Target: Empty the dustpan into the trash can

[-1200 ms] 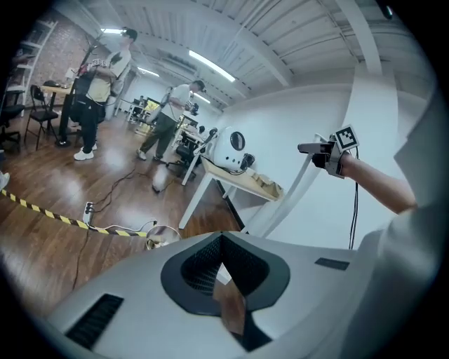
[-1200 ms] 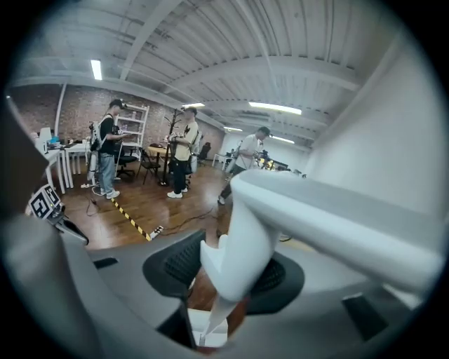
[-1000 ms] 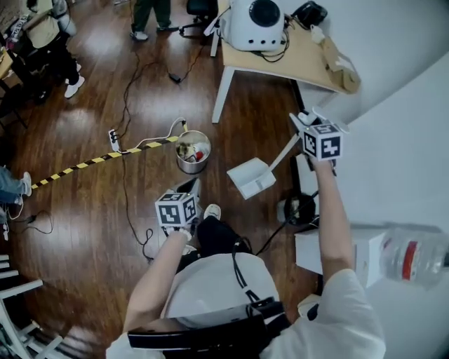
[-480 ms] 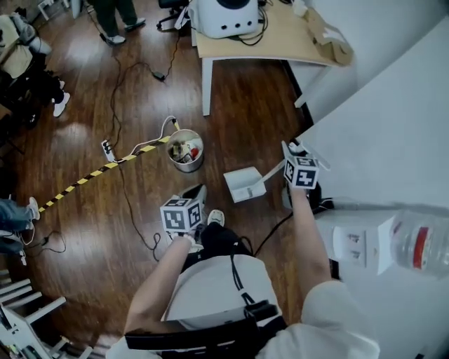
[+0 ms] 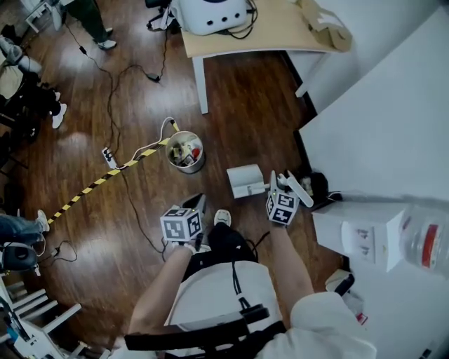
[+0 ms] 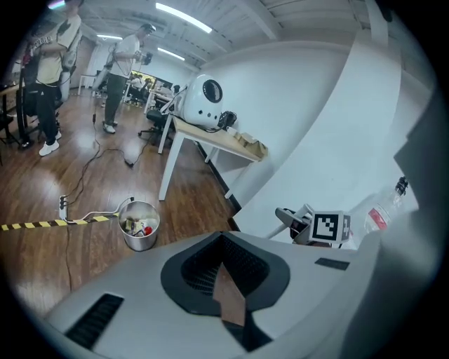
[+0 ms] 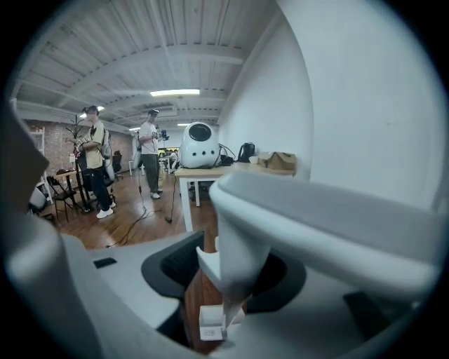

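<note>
Dark wooden floor [image 5: 245,119] runs along a white wall [image 5: 393,105] on the right. Nearest, just past the person's knees, the left gripper [image 5: 197,205] points down at the boards, its jaws drawn together at the tips with nothing between them. To its right, the right gripper [image 5: 278,188] grips the handle of the white dustpan [image 5: 245,181]. Its jaws have just eased a little wider, with the handle between the pads. The pan sits low, close to the person's feet; whether it rests on the floor is hard to tell from above. Beyond it and to the left, well apart, stands the round metal trash can [image 5: 186,152] with scraps inside. A yellow-and-black striped tape [image 5: 91,184] ends at its side. Farther off is a pale table [image 5: 238,43] carrying a white domed device [image 5: 210,14].
</note>
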Action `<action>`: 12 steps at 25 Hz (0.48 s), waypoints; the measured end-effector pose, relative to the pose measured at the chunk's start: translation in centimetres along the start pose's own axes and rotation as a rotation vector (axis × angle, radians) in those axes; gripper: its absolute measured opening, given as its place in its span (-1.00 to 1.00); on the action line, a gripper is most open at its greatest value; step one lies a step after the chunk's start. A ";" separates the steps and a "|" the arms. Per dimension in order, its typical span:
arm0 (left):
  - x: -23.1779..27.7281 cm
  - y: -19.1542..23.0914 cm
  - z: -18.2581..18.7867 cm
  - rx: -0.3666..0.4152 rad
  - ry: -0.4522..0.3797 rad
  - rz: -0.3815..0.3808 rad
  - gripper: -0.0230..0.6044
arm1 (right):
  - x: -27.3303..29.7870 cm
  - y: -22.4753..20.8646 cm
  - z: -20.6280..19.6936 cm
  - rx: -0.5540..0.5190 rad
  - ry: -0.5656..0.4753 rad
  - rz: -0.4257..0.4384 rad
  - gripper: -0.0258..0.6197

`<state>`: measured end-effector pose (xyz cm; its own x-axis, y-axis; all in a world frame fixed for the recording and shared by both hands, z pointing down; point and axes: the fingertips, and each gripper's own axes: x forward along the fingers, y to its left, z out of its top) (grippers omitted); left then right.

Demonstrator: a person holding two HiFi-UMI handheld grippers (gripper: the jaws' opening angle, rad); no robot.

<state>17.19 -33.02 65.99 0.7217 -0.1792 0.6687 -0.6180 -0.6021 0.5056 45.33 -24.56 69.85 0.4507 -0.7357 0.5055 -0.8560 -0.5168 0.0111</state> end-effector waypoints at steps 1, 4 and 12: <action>0.0 0.0 -0.3 -0.003 0.003 0.001 -0.94 | -0.5 0.3 -0.9 0.011 0.009 -0.004 -0.30; -0.4 -0.2 -1.0 -0.004 0.009 -0.005 -0.94 | -2.0 0.7 -2.9 0.037 0.033 -0.018 -0.28; -2.4 -0.6 -3.0 0.011 0.024 -0.042 -0.94 | -4.6 -0.3 -7.3 0.157 0.112 -0.042 -0.05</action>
<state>14.91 -29.92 65.73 0.7393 -0.1346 0.6597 -0.5833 -0.6174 0.5277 41.68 -17.79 73.86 0.4467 -0.6636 0.6001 -0.7831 -0.6144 -0.0965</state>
